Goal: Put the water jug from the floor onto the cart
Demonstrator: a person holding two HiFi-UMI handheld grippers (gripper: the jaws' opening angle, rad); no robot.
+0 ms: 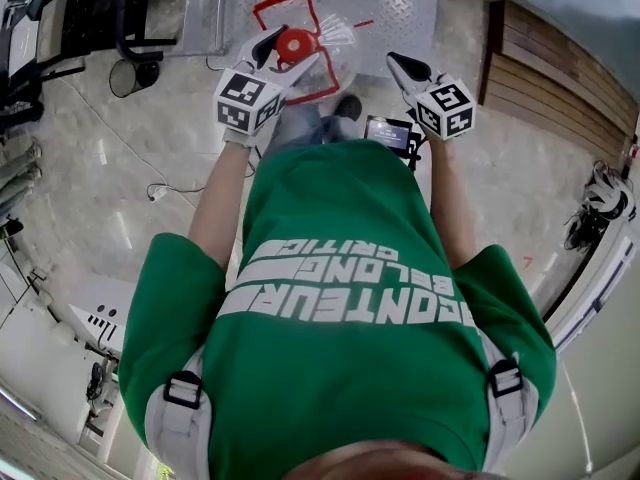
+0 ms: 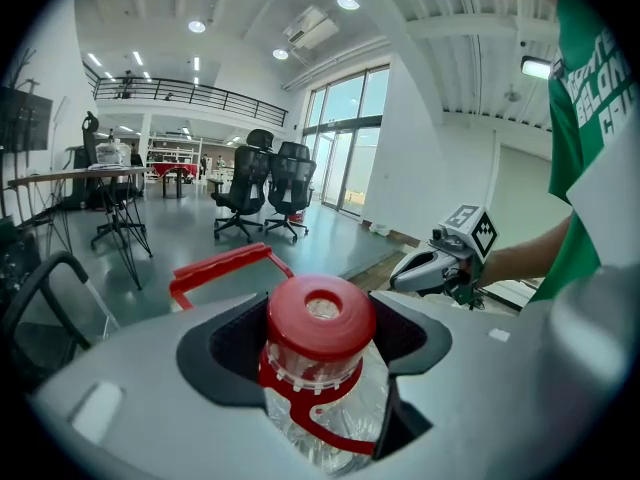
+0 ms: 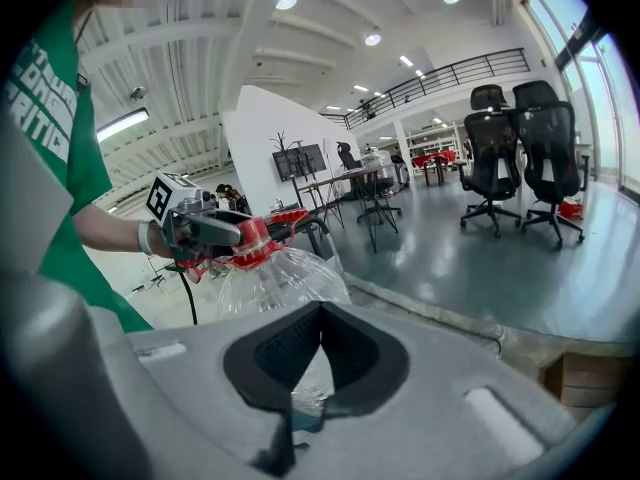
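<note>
We are holding the water jug [image 1: 335,68] by its neck at the cart's [image 1: 390,8] near edge.

Nearest to us, our green shirt [image 1: 350,298] is filling the head view. Beyond it, our left tool [image 1: 285,48] is clamping around the neck under the red cap [image 2: 320,313]. The clear jug is hanging tilted from it, by the near edge of the cart's metal deck. Our right tool [image 1: 405,68] is hovering just right of the jug, apart from it, its jaws pressing together on nothing. Far off, office chairs [image 2: 270,183] are standing on the floor [image 2: 190,238].
</note>
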